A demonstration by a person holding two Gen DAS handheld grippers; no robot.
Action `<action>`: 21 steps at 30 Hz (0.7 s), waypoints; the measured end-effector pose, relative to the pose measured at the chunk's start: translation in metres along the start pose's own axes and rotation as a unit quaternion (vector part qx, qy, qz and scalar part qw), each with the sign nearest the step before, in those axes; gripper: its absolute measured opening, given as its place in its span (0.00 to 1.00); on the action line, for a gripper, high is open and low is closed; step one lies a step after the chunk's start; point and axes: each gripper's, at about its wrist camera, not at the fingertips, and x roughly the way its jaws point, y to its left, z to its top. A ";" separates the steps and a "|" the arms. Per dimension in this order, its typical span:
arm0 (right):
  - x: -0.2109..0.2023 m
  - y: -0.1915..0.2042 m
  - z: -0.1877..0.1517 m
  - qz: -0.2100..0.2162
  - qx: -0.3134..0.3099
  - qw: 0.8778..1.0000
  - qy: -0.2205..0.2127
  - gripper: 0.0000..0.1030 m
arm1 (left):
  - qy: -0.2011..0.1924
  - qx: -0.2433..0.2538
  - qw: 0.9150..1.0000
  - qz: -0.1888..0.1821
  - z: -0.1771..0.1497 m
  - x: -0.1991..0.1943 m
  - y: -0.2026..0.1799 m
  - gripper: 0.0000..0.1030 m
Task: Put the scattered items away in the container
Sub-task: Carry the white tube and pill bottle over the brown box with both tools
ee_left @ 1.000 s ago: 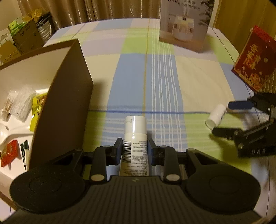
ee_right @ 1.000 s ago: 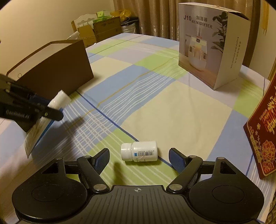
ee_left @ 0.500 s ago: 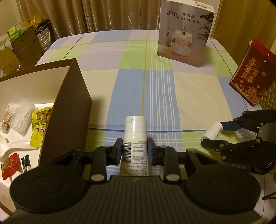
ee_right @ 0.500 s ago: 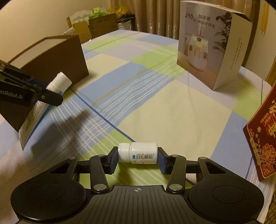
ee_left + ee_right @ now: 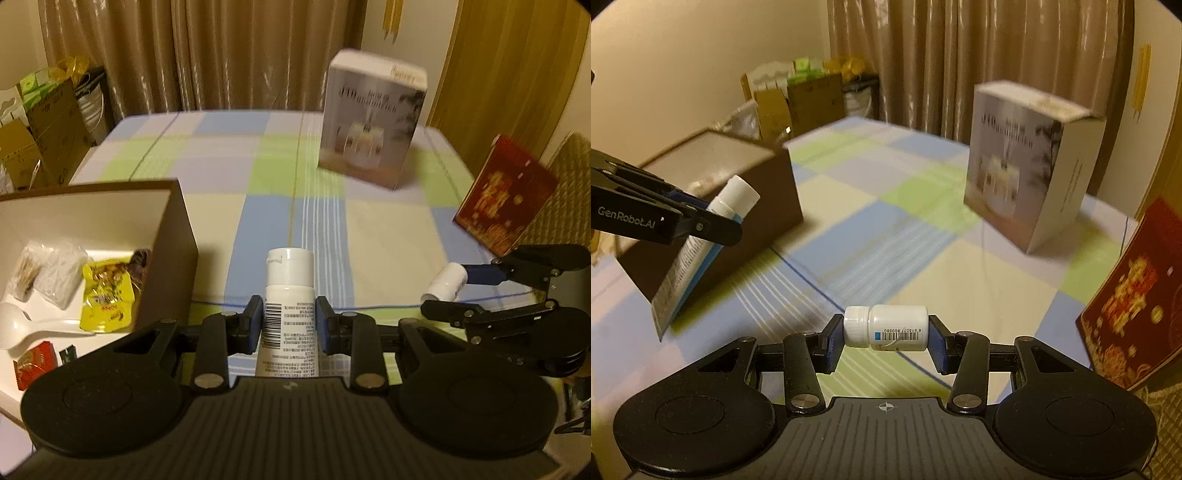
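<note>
Beneath both tongs spreads the surface, covered by a soft checked cloth in blue, green and cream squares; it sits lower in both views than half a second ago, and curtains now fill the top of each. Ahead and to the left of the left tongs stands one brown cardboard container, open-topped with a pale lining, showing more of its inside than before: one glossy yellow snack packet, two clear crinkled bags, one white plastic spoon and one small red sachet. Far ahead of the tongs stands one tall white humidifier box, blurred. To the right of the right tongs leans one red box with gold print.

The left tongs are clamped on one white squeeze tube, its round flip cap pointing forward, its flat crimped tail hanging down in the right view, just beside the container's near wall. The right tongs are clamped on one small white cylindrical pill bottle, gripped end to end, ribbed cap to the left, barcode label facing the camera. It is held above the cloth, higher than a moment ago.
</note>
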 end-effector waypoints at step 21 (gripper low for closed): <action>-0.030 0.109 0.073 0.053 -0.020 0.995 -0.084 0.48 | -0.123 -0.050 0.991 0.015 0.024 -0.119 0.118 0.24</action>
